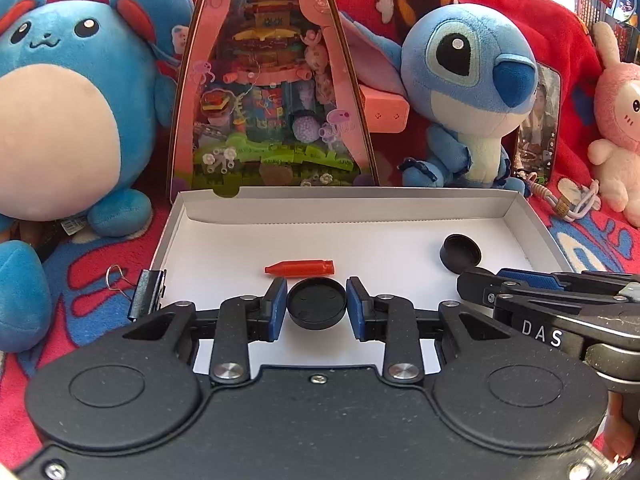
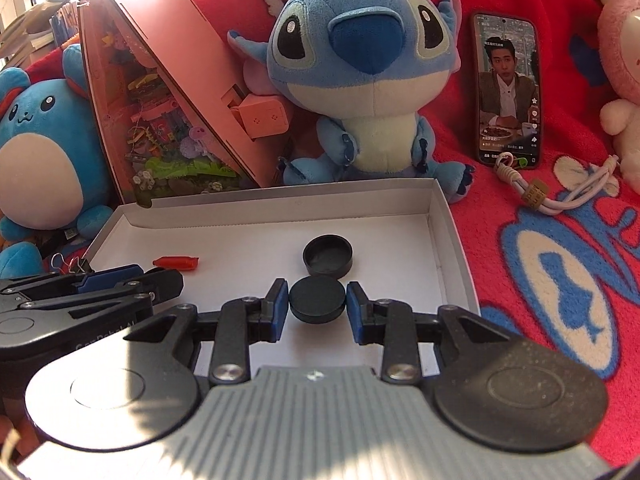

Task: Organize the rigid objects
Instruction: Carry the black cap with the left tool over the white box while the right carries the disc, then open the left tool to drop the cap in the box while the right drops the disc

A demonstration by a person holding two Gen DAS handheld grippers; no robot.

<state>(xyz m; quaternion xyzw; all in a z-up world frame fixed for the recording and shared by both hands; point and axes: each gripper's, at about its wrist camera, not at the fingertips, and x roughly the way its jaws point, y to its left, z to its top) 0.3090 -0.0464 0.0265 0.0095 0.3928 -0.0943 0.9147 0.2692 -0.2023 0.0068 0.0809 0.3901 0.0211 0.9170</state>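
Observation:
A shallow white box (image 1: 360, 208) (image 2: 280, 208) lies open on a red blanket. My left gripper (image 1: 317, 306) is shut on a round black cap (image 1: 316, 304) held over the box's near part. My right gripper (image 2: 317, 306) is shut on a second round black cap (image 2: 317, 300) over the box's right part. A third black cap (image 1: 460, 254) (image 2: 328, 258) lies hollow side up on the box floor, just beyond my right gripper. A red pen cap (image 1: 300, 269) (image 2: 178, 263) lies on the box floor, just beyond my left gripper.
A black binder clip (image 1: 146, 294) sits at the box's left edge. Behind the box stand a pink display case (image 1: 272, 80), a Stitch plush (image 2: 360, 80), a round blue plush (image 1: 64, 120), a phone (image 2: 506, 88), a pink bunny plush (image 1: 616, 120) and a cord (image 2: 560, 196).

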